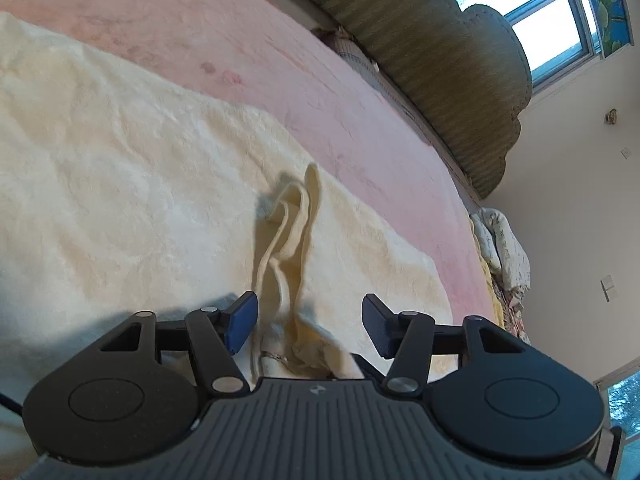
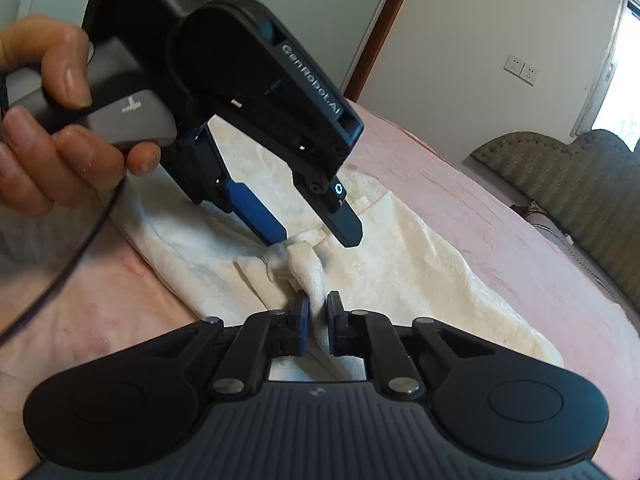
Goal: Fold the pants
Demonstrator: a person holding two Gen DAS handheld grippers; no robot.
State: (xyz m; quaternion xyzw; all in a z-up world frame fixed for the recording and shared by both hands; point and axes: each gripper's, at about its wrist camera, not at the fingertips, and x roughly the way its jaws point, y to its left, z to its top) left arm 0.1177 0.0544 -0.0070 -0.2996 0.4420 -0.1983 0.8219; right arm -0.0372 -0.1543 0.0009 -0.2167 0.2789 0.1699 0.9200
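The pink bed (image 1: pixel 304 92) lies bare and flat past the pants (image 1: pixel 120 168), giving wide room toward the headboard (image 1: pixel 460 80), which walls off the far edge. A raised fold (image 1: pixel 296 216) of cloth stands between the left gripper's (image 1: pixel 310 326) parted fingers. In the right wrist view the left gripper (image 2: pixel 316 234) and the hand (image 2: pixel 60 120) crowd the space just above the right gripper (image 2: pixel 318 318), which pinches a cloth ridge; open bed lies to the right.

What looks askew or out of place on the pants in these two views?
A bunched ridge stands up from the cream pants, pinched by the right gripper. The drawstring lies loose between the open left gripper's fingers.
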